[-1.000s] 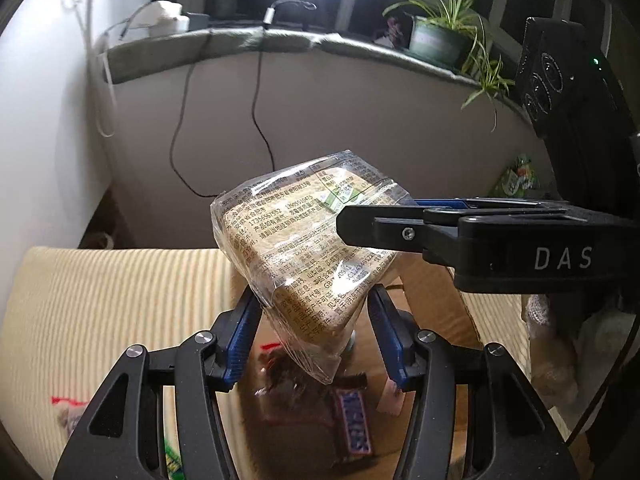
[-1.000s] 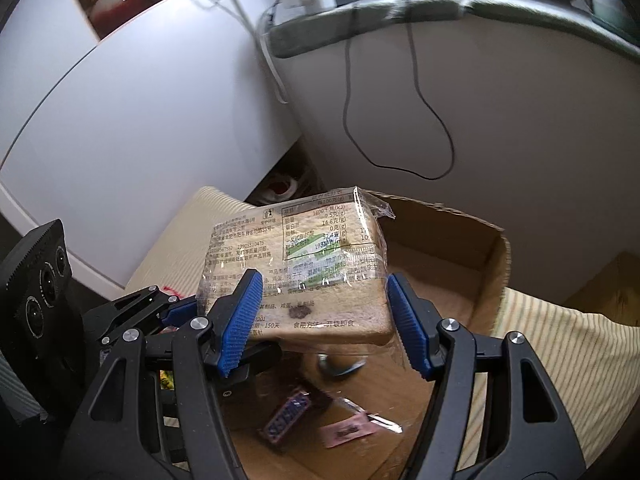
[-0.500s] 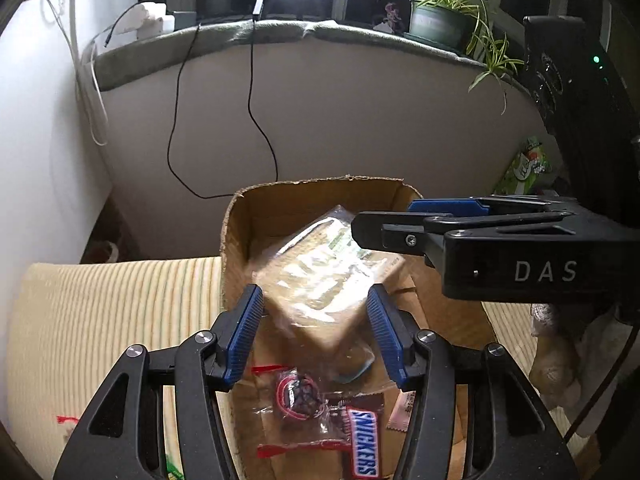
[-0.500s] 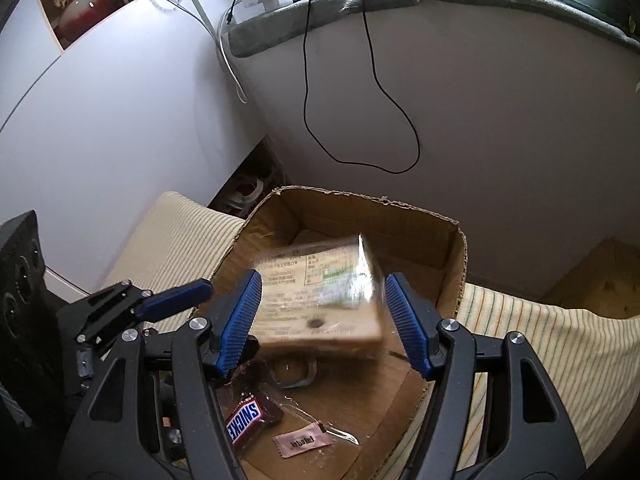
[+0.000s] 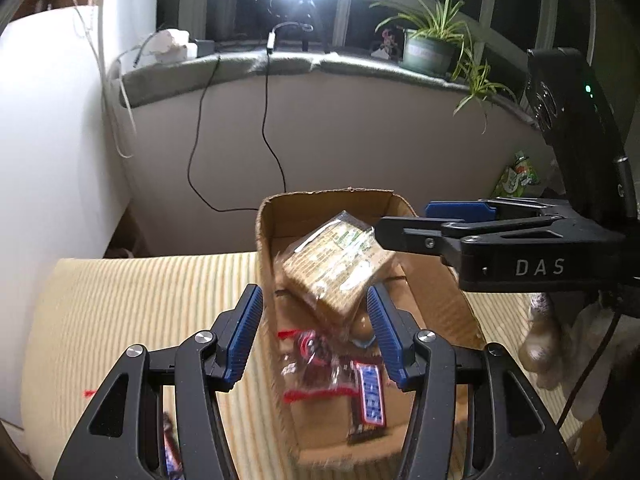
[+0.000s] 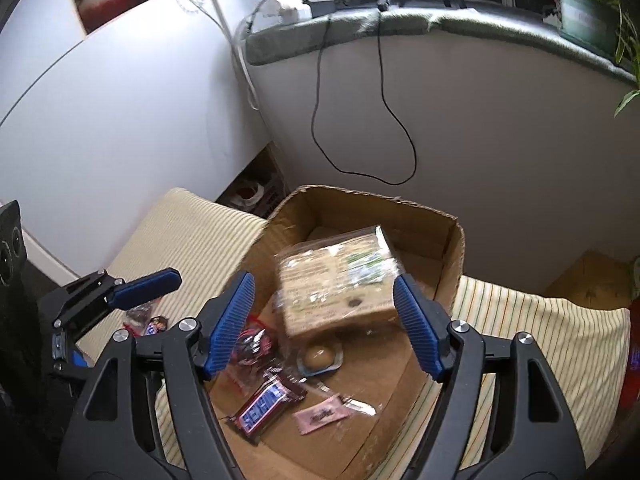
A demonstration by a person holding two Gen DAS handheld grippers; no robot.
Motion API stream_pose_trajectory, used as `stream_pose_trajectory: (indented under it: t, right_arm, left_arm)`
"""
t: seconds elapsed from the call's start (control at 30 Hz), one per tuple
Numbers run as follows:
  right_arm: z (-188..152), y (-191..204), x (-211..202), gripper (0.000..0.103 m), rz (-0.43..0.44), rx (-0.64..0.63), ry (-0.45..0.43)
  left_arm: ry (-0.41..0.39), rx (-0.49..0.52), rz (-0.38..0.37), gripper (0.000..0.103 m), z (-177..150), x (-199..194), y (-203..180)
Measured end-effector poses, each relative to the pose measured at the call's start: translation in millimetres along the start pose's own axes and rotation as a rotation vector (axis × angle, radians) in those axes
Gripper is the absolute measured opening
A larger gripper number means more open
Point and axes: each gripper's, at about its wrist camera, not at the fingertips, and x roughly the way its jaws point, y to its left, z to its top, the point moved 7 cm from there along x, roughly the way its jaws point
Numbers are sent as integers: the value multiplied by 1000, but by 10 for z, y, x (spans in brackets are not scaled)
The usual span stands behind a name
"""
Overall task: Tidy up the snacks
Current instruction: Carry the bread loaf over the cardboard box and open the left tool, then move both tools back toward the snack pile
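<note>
Left wrist view: "DAS" on right hand-held gripper (image 5: 404, 222), Snickers bar (image 5: 370, 398) in cardboard box (image 5: 267, 236).

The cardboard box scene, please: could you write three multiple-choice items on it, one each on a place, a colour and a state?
1. Where is the wrapped bread pack?
A. on the windowsill
B. in the cardboard box
C. on the striped cushion

2. What colour are the right gripper pads?
A. blue
B. red
C. green

3. How does the right gripper stand?
A. shut on the Snickers bar
B. shut on the bread pack
C. open, pads clear of the pack

Answers: B, box walls surround it; A, the ribbed pads are blue; C, gaps show on both sides after its jaws have just been opening.
</note>
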Motion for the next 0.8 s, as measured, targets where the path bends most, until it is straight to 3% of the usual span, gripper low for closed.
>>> stream_pose_trajectory:
  t: [0.17,0.3,0.57,0.8]
  right_arm:
    - [-113,240,-239,88,-6,-49,-81]
    - [-234,455,-408,93,41,-65,-147]
    - [-526,879,-511,95,118,-94,-136]
    - [-816,1289,-502,95,221,-124,-113]
  left_arm:
    - [-24,1,7,54,-217,-325,172]
    - [-43,-58,24,54,-409,-599,459]
    - [-67,-177,98,54,-849,-1057,1097]
    - [-21,-261,121,54,-1316,-1147,1408]
